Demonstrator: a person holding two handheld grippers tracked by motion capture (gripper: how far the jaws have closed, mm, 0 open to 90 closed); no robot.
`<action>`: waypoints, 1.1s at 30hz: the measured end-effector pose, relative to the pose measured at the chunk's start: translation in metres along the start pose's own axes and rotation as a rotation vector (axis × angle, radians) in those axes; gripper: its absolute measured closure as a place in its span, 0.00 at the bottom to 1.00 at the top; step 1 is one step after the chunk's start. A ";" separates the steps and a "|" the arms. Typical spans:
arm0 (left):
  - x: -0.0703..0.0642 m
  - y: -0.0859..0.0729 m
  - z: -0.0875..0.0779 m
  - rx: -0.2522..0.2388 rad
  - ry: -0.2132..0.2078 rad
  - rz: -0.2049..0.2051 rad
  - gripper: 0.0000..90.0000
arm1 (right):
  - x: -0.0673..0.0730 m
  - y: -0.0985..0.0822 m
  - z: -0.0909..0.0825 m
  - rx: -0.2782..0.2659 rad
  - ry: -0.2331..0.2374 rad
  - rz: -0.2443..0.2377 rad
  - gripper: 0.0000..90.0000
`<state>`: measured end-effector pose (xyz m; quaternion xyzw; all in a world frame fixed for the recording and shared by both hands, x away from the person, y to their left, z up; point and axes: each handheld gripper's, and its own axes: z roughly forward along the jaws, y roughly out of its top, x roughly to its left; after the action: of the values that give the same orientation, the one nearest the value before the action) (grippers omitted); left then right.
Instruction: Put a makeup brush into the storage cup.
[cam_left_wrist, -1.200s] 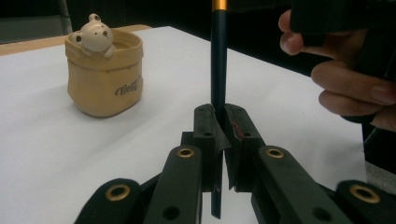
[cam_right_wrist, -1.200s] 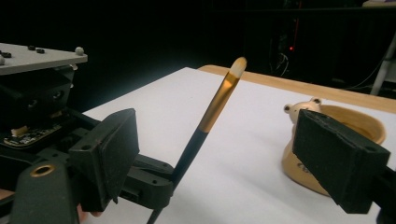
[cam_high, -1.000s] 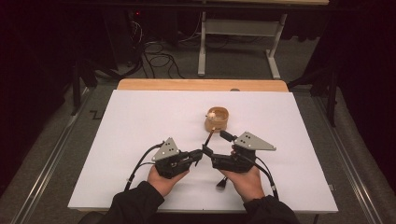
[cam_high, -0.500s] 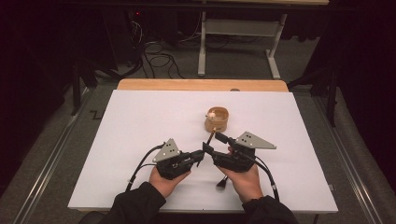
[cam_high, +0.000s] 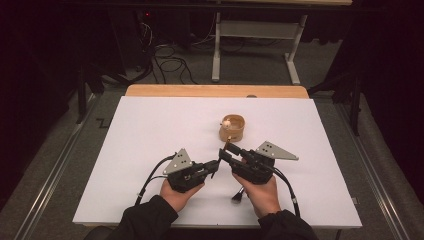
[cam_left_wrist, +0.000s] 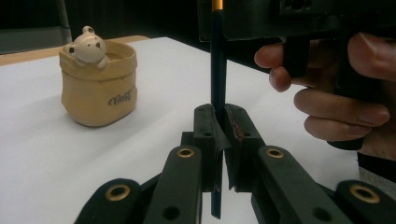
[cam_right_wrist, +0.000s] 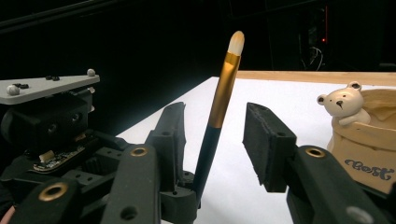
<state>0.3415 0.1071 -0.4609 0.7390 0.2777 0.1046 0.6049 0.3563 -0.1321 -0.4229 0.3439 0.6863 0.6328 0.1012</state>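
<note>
Right tool (cam_right_wrist: 212, 135) jaws closing around brush (cam_right_wrist: 219, 98), untouched, left tool (cam_left_wrist: 219, 140) clamps its handle.

bear pot (cam_high: 232, 127) just ahead, table (cam_high: 150, 130) open leftward

Left gripper (cam_high: 216, 167) and right gripper (cam_high: 226, 156) meet jaw to jaw near the table's (cam_high: 150, 130) front middle, the left one to the left. A brush (cam_right_wrist: 219, 107) stands upright in the left gripper's closed jaws and between the right gripper's jaws, which have just been closing and stand apart from it on both sides. The pot (cam_high: 232, 127) sits on the table just behind the right gripper; a bear (cam_left_wrist: 88, 45) leans over its rim. Cables (cam_high: 150, 176) trail back from both grippers toward the person.
</note>
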 end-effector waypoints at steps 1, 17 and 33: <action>0.000 0.000 0.001 0.002 -0.001 0.000 0.93 | 0.000 0.000 0.000 -0.005 0.000 0.005 0.70; -0.004 -0.001 0.002 0.004 -0.007 0.012 0.93 | -0.003 -0.001 -0.002 -0.025 0.019 0.040 0.87; -0.005 -0.002 0.002 0.022 0.003 0.028 1.00 | -0.004 -0.001 -0.003 -0.030 0.041 0.042 0.95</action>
<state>0.3381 0.1035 -0.4620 0.7492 0.2694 0.1112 0.5947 0.3566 -0.1369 -0.4245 0.3437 0.6714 0.6519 0.0788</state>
